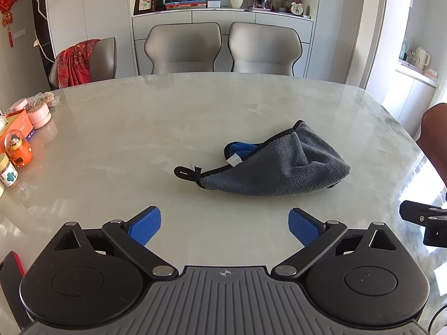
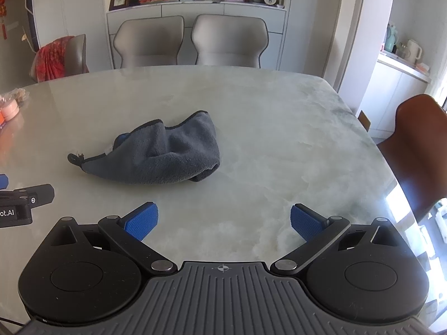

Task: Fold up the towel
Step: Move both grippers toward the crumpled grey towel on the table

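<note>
A grey towel (image 1: 279, 164) with black trim, a blue inner side and a black hanging loop lies crumpled on the pale marble table (image 1: 139, 128). It also shows in the right wrist view (image 2: 162, 153), left of centre. My left gripper (image 1: 225, 224) is open and empty, above the table just short of the towel. My right gripper (image 2: 223, 220) is open and empty, nearer than the towel and to its right. Part of the right gripper shows at the right edge of the left wrist view (image 1: 424, 220); part of the left gripper shows at the left edge of the right wrist view (image 2: 19, 201).
Pink jars (image 1: 39, 114), an orange toy (image 1: 18, 148), a box and a small jar stand at the table's left edge. A red phone (image 1: 11, 268) lies near the front left. Two grey chairs (image 1: 223, 47) stand beyond the far edge; a brown chair (image 2: 416, 150) is at right.
</note>
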Action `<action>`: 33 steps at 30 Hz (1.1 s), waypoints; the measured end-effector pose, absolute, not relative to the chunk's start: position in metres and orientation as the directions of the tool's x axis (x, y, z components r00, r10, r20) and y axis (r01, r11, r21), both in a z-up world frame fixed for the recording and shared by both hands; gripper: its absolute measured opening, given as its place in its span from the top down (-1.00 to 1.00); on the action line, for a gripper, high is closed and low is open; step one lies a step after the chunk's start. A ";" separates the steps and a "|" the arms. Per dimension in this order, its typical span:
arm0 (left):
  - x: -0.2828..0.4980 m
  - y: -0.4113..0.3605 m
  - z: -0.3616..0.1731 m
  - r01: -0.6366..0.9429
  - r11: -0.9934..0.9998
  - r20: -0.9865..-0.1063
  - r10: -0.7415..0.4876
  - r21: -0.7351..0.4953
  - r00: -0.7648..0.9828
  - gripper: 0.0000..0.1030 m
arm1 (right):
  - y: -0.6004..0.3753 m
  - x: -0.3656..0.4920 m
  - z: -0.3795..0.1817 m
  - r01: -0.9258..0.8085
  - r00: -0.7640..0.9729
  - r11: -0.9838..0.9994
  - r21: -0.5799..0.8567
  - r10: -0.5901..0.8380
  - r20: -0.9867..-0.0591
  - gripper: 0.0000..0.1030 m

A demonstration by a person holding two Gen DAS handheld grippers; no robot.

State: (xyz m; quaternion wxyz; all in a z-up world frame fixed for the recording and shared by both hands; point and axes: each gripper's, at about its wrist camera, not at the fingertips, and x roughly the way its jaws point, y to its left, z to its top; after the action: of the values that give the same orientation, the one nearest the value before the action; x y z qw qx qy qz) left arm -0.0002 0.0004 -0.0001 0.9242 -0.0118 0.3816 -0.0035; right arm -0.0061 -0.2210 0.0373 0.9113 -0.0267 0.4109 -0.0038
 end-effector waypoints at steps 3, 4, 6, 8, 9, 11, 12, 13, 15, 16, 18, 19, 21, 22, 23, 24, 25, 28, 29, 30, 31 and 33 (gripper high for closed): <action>-0.001 0.002 0.000 -0.010 1.000 -0.707 -0.013 -0.028 0.707 -0.94 | -0.221 -0.005 0.037 -0.017 0.658 0.998 -0.054 -0.029 -0.753 -0.99; -0.001 0.002 -0.001 -0.012 1.000 -0.707 -0.012 -0.029 0.707 -0.94 | -0.221 -0.004 0.037 -0.018 0.656 0.998 -0.055 -0.029 -0.754 -0.99; 0.003 0.006 -0.001 -0.018 0.999 -0.721 -0.010 -0.031 0.693 -0.94 | -0.221 -0.003 0.037 -0.020 0.654 0.998 -0.056 -0.029 -0.756 -0.99; 0.005 0.000 -0.002 -0.014 1.000 -0.722 0.003 -0.009 0.692 -0.94 | -0.221 -0.002 0.035 -0.022 0.655 0.998 -0.054 -0.027 -0.755 -0.99; 0.004 -0.001 0.000 -0.014 1.000 -0.721 0.005 -0.007 0.693 -0.94 | -0.221 -0.003 0.034 -0.026 0.655 0.998 -0.054 -0.024 -0.755 -0.99; 0.004 0.002 -0.002 -0.013 1.000 -0.720 -0.004 -0.017 0.694 -0.94 | -0.222 -0.003 0.033 -0.034 0.656 0.998 -0.055 -0.019 -0.754 -0.99; 0.004 0.002 -0.003 -0.011 1.000 -0.720 -0.006 -0.019 0.694 -0.94 | -0.222 -0.003 0.033 -0.038 0.656 0.998 -0.055 -0.016 -0.754 -0.99; 0.005 0.002 -0.003 -0.011 1.000 -0.722 -0.006 -0.019 0.692 -0.94 | -0.222 -0.003 0.032 -0.043 0.657 0.998 -0.055 -0.013 -0.754 -0.99; 0.006 0.002 -0.003 -0.010 1.000 -0.726 -0.007 -0.018 0.688 -0.94 | -0.222 -0.004 0.031 -0.051 0.658 0.997 -0.055 -0.008 -0.753 -0.99; 0.006 0.002 -0.003 -0.009 1.000 -0.727 -0.008 -0.020 0.686 -0.94 | -0.222 -0.004 0.030 -0.055 0.658 0.997 -0.055 -0.005 -0.753 -0.99; 0.007 0.002 -0.005 -0.007 1.000 -0.729 -0.012 -0.023 0.684 -0.94 | -0.221 -0.004 0.031 -0.091 0.664 0.994 -0.053 0.020 -0.748 -0.99; 0.008 0.002 -0.005 -0.007 1.000 -0.730 -0.011 -0.022 0.683 -0.94 | -0.219 -0.006 0.032 -0.106 0.669 0.993 -0.054 0.031 -0.742 -0.99; 0.009 0.002 -0.005 -0.007 1.000 -0.732 -0.010 -0.021 0.681 -0.94 | -0.215 -0.004 0.033 -0.121 0.673 0.991 -0.061 0.037 -0.739 -0.99; 0.010 0.002 -0.006 -0.007 1.000 -0.733 -0.011 -0.022 0.680 -0.94 | -0.213 -0.003 0.033 -0.128 0.672 0.990 -0.066 0.038 -0.740 -0.99; 0.010 0.003 -0.006 -0.008 1.000 -0.733 -0.011 -0.022 0.680 -0.94 | -0.212 -0.003 0.032 -0.132 0.669 0.989 -0.068 0.039 -0.743 -0.99; 0.010 0.003 -0.007 -0.007 1.000 -0.735 -0.012 -0.022 0.678 -0.94 | -0.211 -0.002 0.031 -0.134 0.663 0.989 -0.067 0.039 -0.748 -0.99; 0.011 0.004 -0.007 -0.007 1.000 -0.736 -0.012 -0.022 0.677 -0.94 | -0.211 -0.001 0.029 -0.135 0.658 0.989 -0.068 0.038 -0.752 -0.99; 0.014 0.005 -0.007 -0.006 1.000 -0.740 -0.010 -0.019 0.673 -0.94 | -0.210 0.003 0.028 -0.132 0.648 0.989 -0.071 0.032 -0.761 -0.99; 0.015 0.004 -0.007 -0.006 1.000 -0.741 -0.010 -0.019 0.672 -0.94 | -0.210 0.004 0.028 -0.132 0.645 0.989 -0.072 0.030 -0.764 -0.99; 0.016 0.004 -0.007 -0.006 1.000 -0.743 -0.010 -0.019 0.669 -0.94 | -0.210 0.005 0.027 -0.130 0.642 0.989 -0.073 0.028 -0.766 -0.99; 0.017 0.004 -0.008 -0.004 1.000 -0.745 -0.010 -0.018 0.667 -0.94 | -0.211 0.007 0.027 -0.128 0.639 0.989 -0.074 0.025 -0.769 -0.99; 0.020 0.004 -0.008 -0.002 1.000 -0.748 -0.012 -0.017 0.664 -0.94 | -0.213 0.008 0.025 -0.124 0.633 0.990 -0.074 0.021 -0.774 -0.99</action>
State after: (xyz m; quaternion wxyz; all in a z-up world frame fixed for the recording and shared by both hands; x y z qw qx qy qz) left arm 0.0198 0.0042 -0.0084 0.9121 -0.0082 0.4099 -0.0029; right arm 0.0084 -0.2126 0.0246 0.9016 -0.0602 0.4265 0.0402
